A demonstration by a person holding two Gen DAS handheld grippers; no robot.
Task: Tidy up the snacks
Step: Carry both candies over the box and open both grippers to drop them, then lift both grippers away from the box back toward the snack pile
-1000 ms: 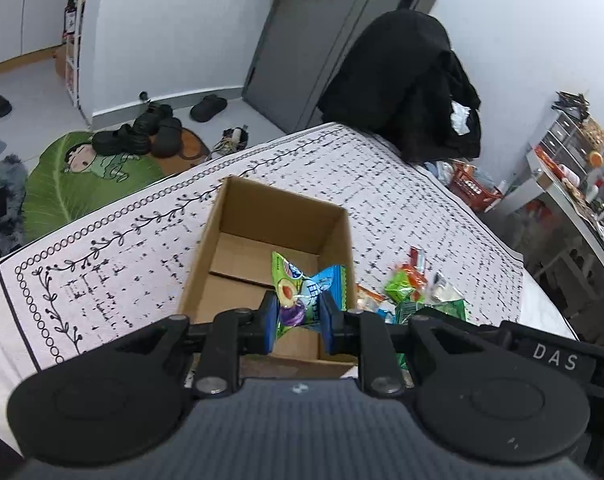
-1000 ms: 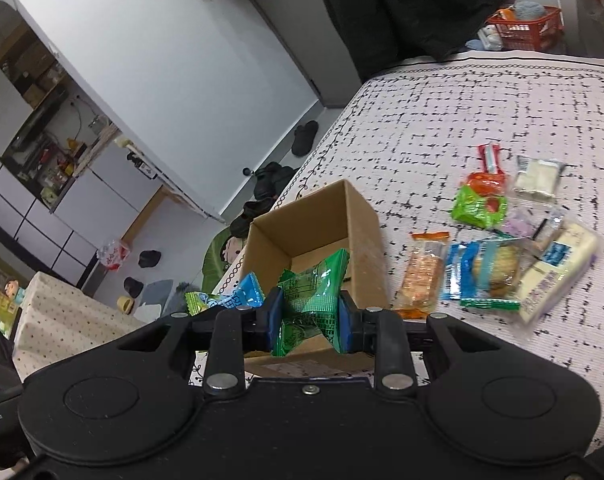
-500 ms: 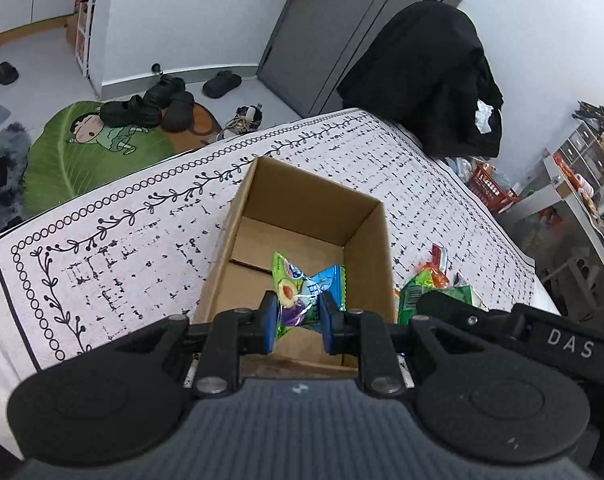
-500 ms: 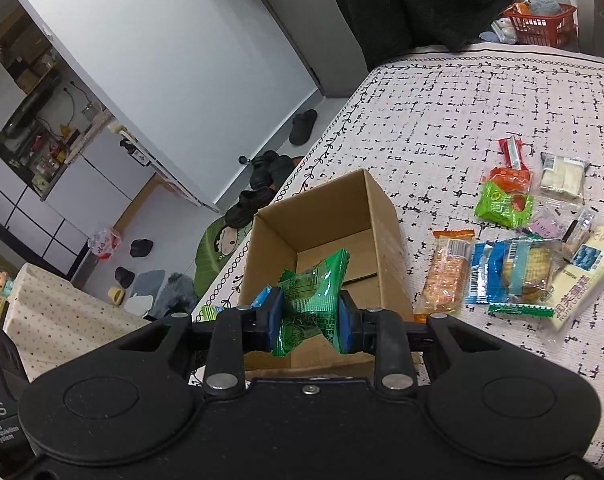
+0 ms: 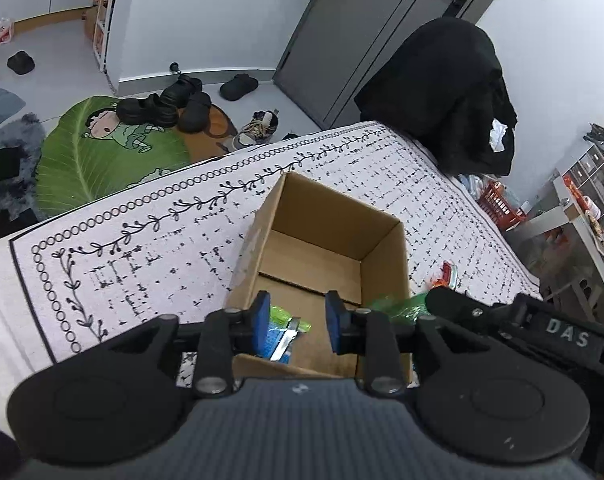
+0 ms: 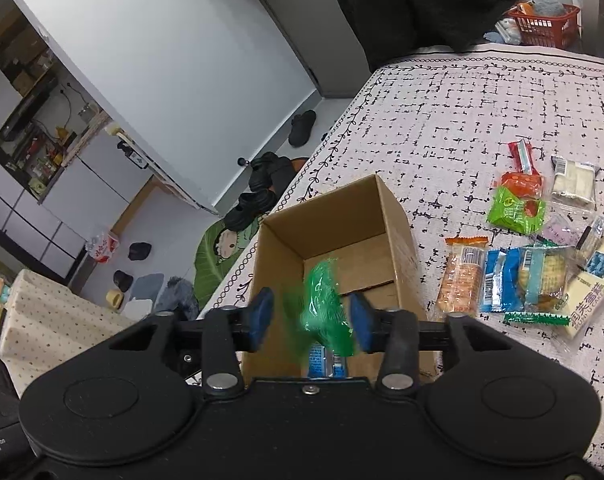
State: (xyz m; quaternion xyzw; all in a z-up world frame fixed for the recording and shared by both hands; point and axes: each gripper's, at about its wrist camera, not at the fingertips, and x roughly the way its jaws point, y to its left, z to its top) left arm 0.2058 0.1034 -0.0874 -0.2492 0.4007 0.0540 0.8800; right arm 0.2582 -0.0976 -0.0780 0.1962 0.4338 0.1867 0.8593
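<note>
An open cardboard box (image 5: pixel 386 256) stands on the patterned tablecloth; it also shows in the right wrist view (image 6: pixel 398 220). My left gripper (image 5: pixel 296 322) is open above the box's near end, and a blue-green snack packet (image 5: pixel 282 330) lies on the box floor below it. My right gripper (image 6: pixel 312 316) is open over the box, and a blurred green snack packet (image 6: pixel 322 304) is between its spread fingers, loose and falling. A blue packet (image 6: pixel 326 362) shows in the box beneath it.
Several snack packets (image 6: pixel 522 268) lie on the cloth right of the box. The table's edge runs left of the box, with shoes (image 5: pixel 174 100) and a green mat (image 5: pixel 86 152) on the floor beyond. A black-draped chair (image 5: pixel 450 92) stands behind the table.
Both grippers have opened over the box. The blue-green packet has dropped from the left gripper into the box, and the green packet has come loose from the right gripper.
</note>
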